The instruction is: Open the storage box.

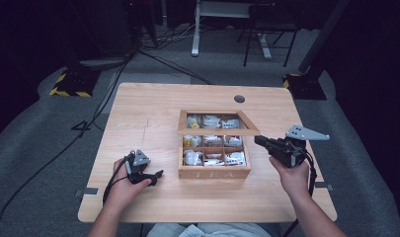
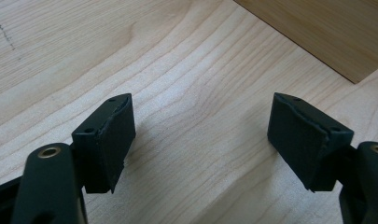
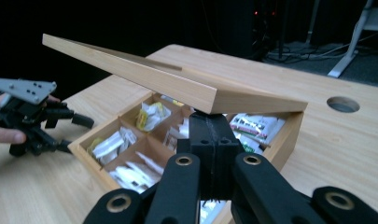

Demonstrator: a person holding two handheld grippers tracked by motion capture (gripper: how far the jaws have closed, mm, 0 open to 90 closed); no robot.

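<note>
— What's around us?
— Bare table (image 1: 138,113); our left gripper (image 1: 147,175) rests near its front edge, jaws released.
— And the tea box (image 1: 215,172)?
— Mid-table, packets (image 3: 151,114) inside; our right gripper (image 3: 210,128), jaws clenched, props the lid (image 3: 177,84) half-raised.

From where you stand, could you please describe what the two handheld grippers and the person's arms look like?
Both the left gripper and the right gripper are black, each topped by a grey three-cornered plate and trailing a black cable. Their jaws end in blocky black pads, with brass-coloured pivots on the linkage arms. The person's forearms are bare, with no sleeves in sight.
</note>
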